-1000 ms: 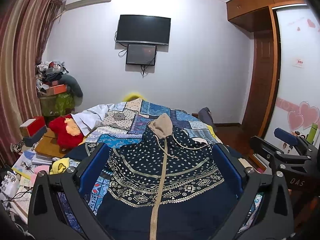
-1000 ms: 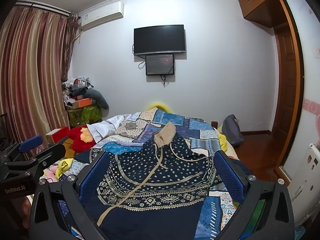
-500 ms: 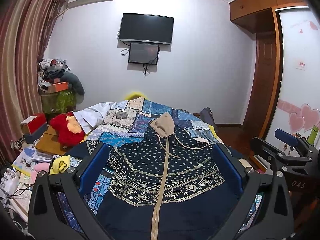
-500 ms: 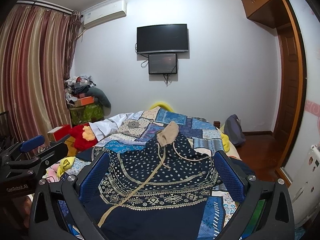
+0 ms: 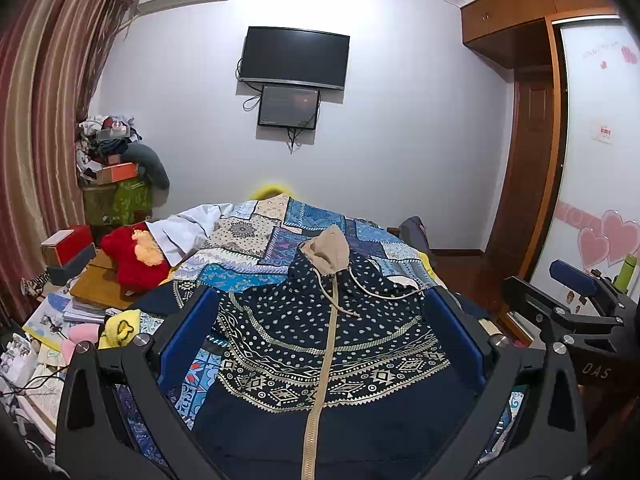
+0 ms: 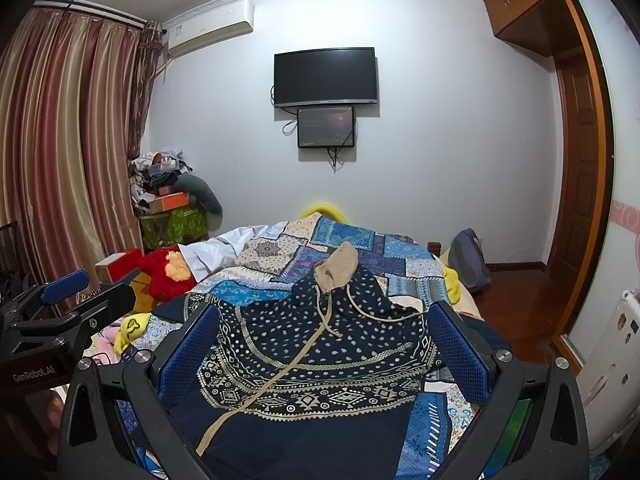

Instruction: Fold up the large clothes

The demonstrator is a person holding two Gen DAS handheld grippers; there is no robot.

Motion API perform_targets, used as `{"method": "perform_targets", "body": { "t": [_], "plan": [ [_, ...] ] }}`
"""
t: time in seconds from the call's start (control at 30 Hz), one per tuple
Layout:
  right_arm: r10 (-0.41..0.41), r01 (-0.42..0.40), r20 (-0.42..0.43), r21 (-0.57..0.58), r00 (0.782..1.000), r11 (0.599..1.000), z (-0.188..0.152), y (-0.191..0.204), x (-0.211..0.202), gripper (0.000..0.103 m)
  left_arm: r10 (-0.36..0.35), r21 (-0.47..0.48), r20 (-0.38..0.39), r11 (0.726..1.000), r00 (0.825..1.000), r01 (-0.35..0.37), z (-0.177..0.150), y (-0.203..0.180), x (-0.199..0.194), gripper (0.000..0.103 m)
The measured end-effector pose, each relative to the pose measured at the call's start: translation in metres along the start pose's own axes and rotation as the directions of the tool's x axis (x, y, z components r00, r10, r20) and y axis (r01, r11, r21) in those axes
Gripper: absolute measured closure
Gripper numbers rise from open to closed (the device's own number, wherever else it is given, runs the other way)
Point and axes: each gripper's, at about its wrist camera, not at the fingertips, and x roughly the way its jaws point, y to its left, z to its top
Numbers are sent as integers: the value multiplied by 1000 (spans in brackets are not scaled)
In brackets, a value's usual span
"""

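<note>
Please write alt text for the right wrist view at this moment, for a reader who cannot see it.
A navy hooded jacket with cream patterned bands and a tan hood lies spread, front up, on a blue patchwork quilt covering a bed. The right gripper frames it with blue-padded fingers wide apart, holding nothing; the left gripper shows at the left edge.

Right gripper (image 6: 320,344): blue pads spread wide, nothing between them, above the bed (image 6: 400,256). Navy patterned hoodie (image 6: 320,360): spread on the patchwork quilt (image 6: 352,240), beige hood (image 6: 338,266) toward the wall, apparently zipped. Left gripper (image 6: 80,292): at left edge, jaw state unclear.
</note>
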Motion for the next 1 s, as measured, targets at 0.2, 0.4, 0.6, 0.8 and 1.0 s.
{"method": "perform_targets", "body": {
  "t": [0.2,0.4,0.6,0.8,1.0],
  "plan": [
    [1,-1,-1,3,1000,1000,0,0,0,0,-1,0,1,1000,1000,1,0,0,0,0],
    [1,-1,-3,0,1000,1000,0,0,1,0,1,1,1,1000,1000,-1,0,0,1,0],
    [1,-1,-4,3,1000,1000,-1,0,0,0,3,3,-2,1000,1000,-3,0,-1,3,0],
    [2,-2,-11,0,1000,1000,-5,2,6,0,10,7,-12,1000,1000,-10,-1,2,12,0],
    [6,-6,-38,-4,999,1000,-11,3,27,0,44,29,-25,999,999,-44,1,9,34,0]
  ]
}}
